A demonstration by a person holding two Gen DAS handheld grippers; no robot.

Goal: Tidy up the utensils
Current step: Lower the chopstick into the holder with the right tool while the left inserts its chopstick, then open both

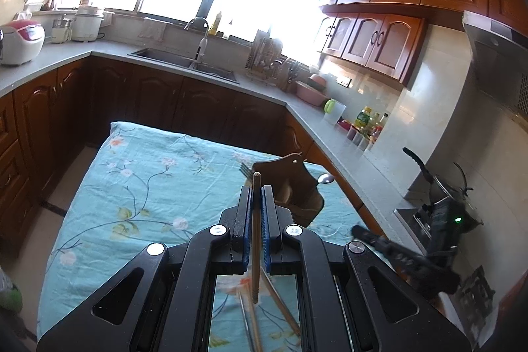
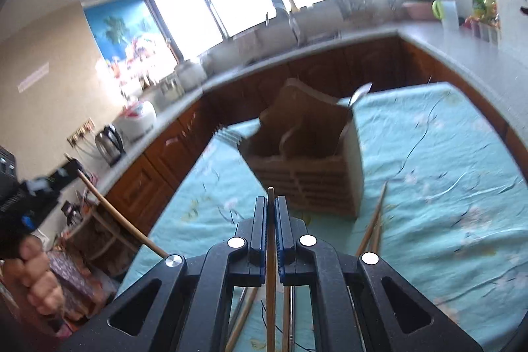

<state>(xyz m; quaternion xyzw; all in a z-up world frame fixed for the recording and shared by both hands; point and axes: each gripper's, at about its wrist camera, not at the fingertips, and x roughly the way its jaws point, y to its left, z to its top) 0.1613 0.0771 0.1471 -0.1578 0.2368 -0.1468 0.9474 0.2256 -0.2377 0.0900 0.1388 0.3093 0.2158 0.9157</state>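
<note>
My left gripper (image 1: 256, 192) is shut on a wooden chopstick (image 1: 256, 240), held above the table just short of the brown utensil holder (image 1: 298, 187). My right gripper (image 2: 271, 203) is shut on another wooden chopstick (image 2: 270, 279), facing the same holder (image 2: 310, 164). A fork (image 2: 227, 134) and a spoon (image 2: 359, 93) stick out of the holder. More chopsticks (image 2: 373, 225) lie on the blue floral tablecloth (image 2: 445, 170) near the holder. The left gripper with its chopstick (image 2: 122, 218) shows at the left of the right wrist view, and the right gripper (image 1: 409, 256) at the right of the left wrist view.
Wooden cabinets and a grey counter (image 1: 297, 106) wrap around the table. A sink (image 1: 188, 60), rice cookers (image 1: 21, 42), bottles (image 1: 366, 124) and a pot on the stove (image 1: 445, 187) stand on it. Loose chopsticks (image 1: 280, 302) lie under the left gripper.
</note>
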